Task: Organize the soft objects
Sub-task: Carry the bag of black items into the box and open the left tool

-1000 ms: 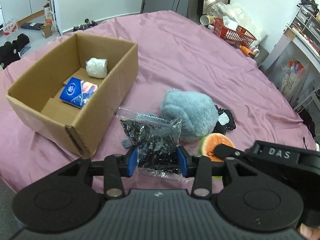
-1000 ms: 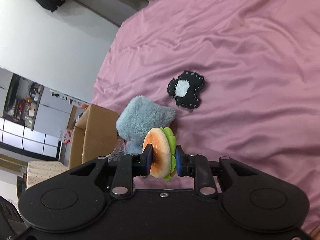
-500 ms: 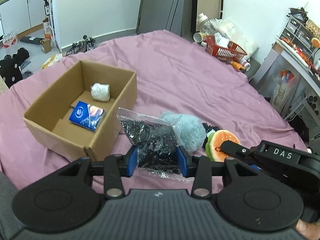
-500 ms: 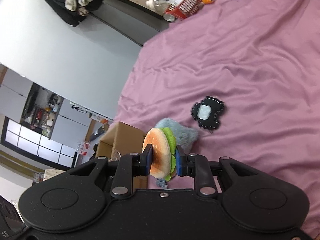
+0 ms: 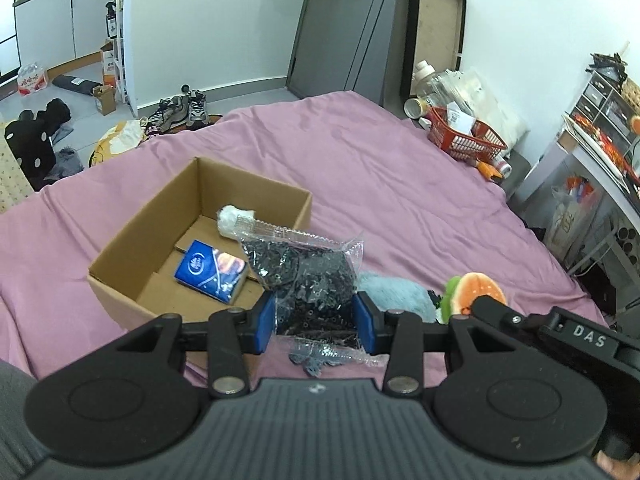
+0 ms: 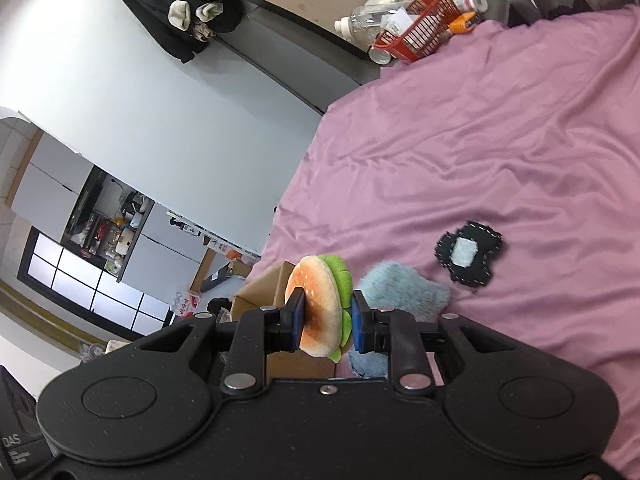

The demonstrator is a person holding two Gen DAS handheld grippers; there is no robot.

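Left gripper [image 5: 316, 322]: mine, at lower centre of the left wrist view, its blue pads clamped on a clear plastic bag of dark bits [image 5: 308, 276]; the bag stands up between the pads, lifted clear of the sheet.

Right gripper [image 6: 324, 322]: mine, at lower centre of the right wrist view, pads pinching a plush burger [image 6: 320, 304] by its bun and green lettuce; in the left wrist view it shows at the lower right.

Cardboard box [image 5: 132, 256]: open, left of centre in the left wrist view, sitting on the pink bedsheet [image 5: 380, 184].

In the box: a blue tissue pack [image 5: 210, 270] on the floor of it, and a white wrapped bundle [image 5: 234, 220] at the far wall.

Blue fluffy plush [image 6: 400, 286]: on the sheet just right of my burger in the right wrist view.

Black felt patch [image 6: 468, 256]: flat on the sheet, centre right of the same view, near the plush; I cannot tell whether they touch.

Red basket [image 5: 464, 136]: upper right, at the bed's far edge.
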